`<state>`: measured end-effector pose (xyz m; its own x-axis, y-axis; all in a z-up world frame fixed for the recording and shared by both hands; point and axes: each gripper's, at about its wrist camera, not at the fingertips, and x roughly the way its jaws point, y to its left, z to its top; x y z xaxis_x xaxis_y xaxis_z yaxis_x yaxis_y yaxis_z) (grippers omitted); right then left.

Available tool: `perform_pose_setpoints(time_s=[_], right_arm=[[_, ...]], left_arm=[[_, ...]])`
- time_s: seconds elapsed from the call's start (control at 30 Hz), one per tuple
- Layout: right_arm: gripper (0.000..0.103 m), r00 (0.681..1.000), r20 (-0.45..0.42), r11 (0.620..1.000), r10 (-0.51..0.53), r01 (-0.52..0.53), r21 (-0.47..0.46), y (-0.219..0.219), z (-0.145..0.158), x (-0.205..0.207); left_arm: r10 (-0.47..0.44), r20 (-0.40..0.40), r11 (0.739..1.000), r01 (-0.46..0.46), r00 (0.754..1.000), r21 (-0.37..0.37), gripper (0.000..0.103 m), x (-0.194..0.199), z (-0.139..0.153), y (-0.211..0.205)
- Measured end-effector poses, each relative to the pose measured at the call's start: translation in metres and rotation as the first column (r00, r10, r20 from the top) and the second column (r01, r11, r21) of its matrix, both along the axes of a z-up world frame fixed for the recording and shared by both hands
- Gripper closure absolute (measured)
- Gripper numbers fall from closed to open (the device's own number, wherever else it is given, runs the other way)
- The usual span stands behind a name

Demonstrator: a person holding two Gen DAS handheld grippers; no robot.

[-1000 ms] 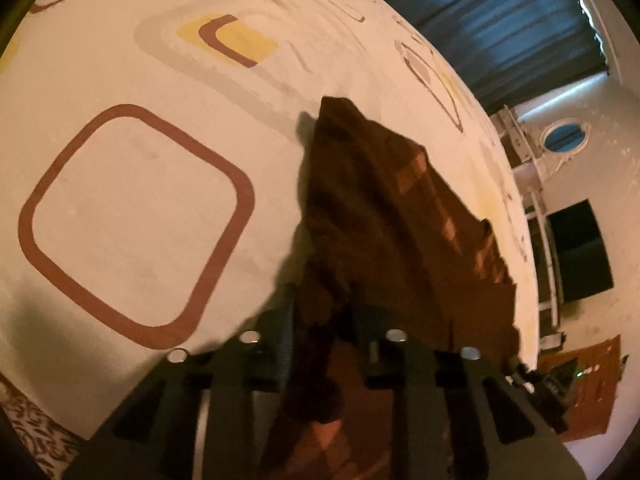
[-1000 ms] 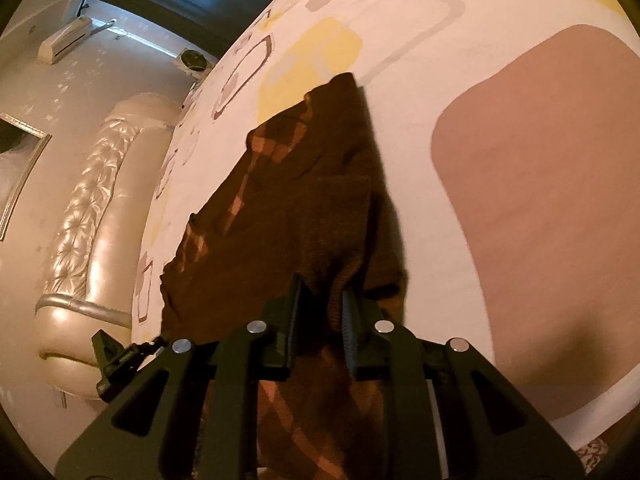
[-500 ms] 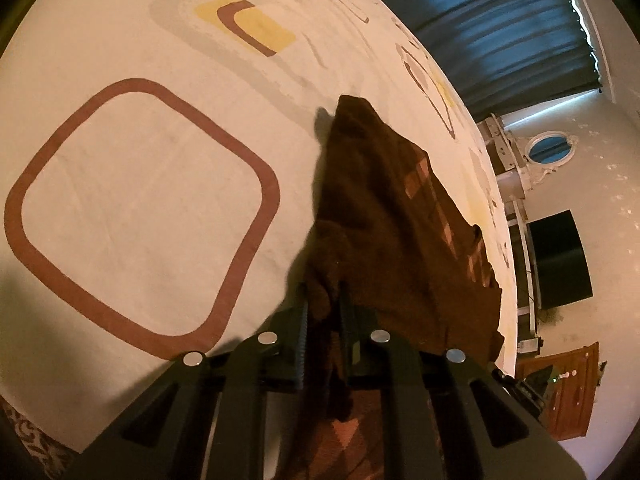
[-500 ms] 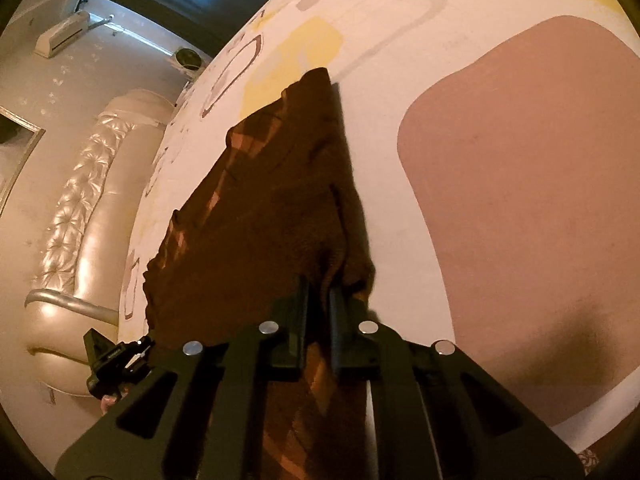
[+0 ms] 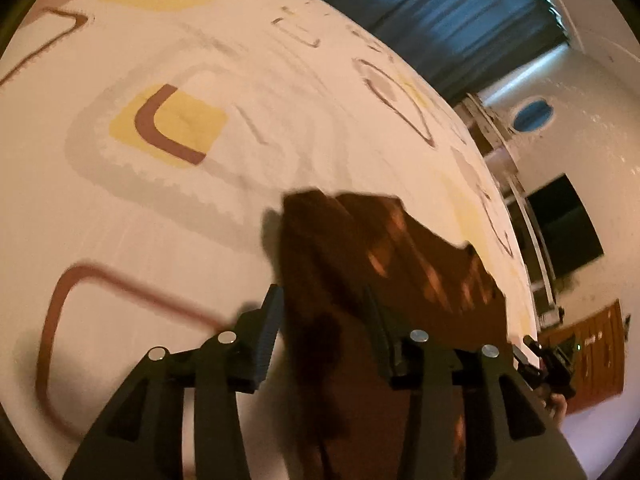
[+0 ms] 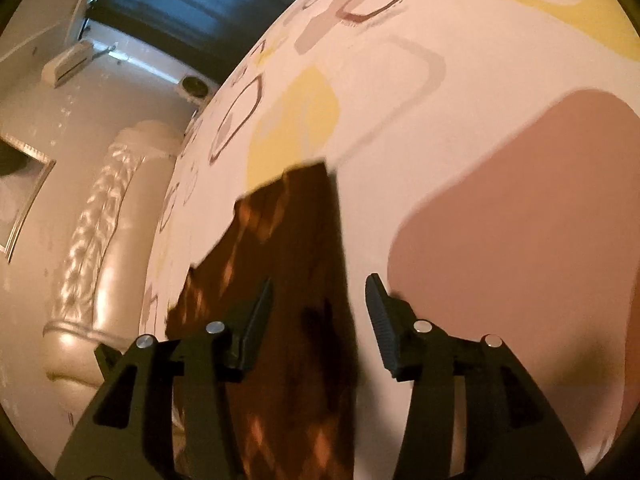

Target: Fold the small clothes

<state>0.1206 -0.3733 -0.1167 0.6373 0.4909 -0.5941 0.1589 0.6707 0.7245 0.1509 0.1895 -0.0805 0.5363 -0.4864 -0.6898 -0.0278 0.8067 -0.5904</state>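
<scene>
A small dark brown garment with an orange check pattern [image 5: 384,264] lies spread on the patterned bed sheet [image 5: 160,216]. In the left wrist view my left gripper [image 5: 322,320] hangs over its near left edge, jaws opening, the cloth lying loose below and between the fingers with no pad pressing on it. The right wrist view shows the same garment [image 6: 288,248] from its right edge. My right gripper [image 6: 320,300] is also opening above that edge, with nothing pinched. The right gripper's tip [image 5: 548,364] shows at the far right of the left wrist view.
The cream sheet carries brown, yellow and grey rounded squares, with a large pink patch [image 6: 520,240] right of the garment. A padded headboard [image 6: 92,240] runs along the left. Dark blue curtains [image 5: 460,20], a dark screen [image 5: 560,224] and a wooden cabinet [image 5: 592,344] stand beyond the bed.
Both grippers were shut on the garment's near edge and have let go, jaws now apart. Both have drawn back, and the cloth has dropped flat on the sheet.
</scene>
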Motion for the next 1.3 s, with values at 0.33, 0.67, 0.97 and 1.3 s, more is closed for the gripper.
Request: perform_pose_setpoints(time_s=[0.33,0.67,0.97,1.3], right_arm=[[0.095,0.996,-0.036,0.994,0.080,-0.083,-0.076,0.023,-0.020,0.072],[0.094,1.000,-0.007,0.997,0.011,-0.011,0.073,0.003,-0.035,0.057],[0.080,0.979,0.003,0.962,0.202,-0.199,0.189,-0.006,-0.041,-0.041],[0.062,0.892,0.034,0.873,0.450,-0.448,0.193,0.018,-0.033,-0.112]], left_arm=[[0.045,-0.029,0.996,-0.042,0.999,0.084,0.091,0.032,-0.020,-0.007],[0.060,-0.024,0.996,-0.058,0.998,0.069,0.095,0.032,-0.025,0.004],[-0.073,-0.016,0.996,0.072,0.997,-0.048,0.066,-0.061,-0.018,0.011],[-0.267,-0.050,0.960,0.261,0.962,-0.102,0.062,-0.152,-0.021,-0.013]])
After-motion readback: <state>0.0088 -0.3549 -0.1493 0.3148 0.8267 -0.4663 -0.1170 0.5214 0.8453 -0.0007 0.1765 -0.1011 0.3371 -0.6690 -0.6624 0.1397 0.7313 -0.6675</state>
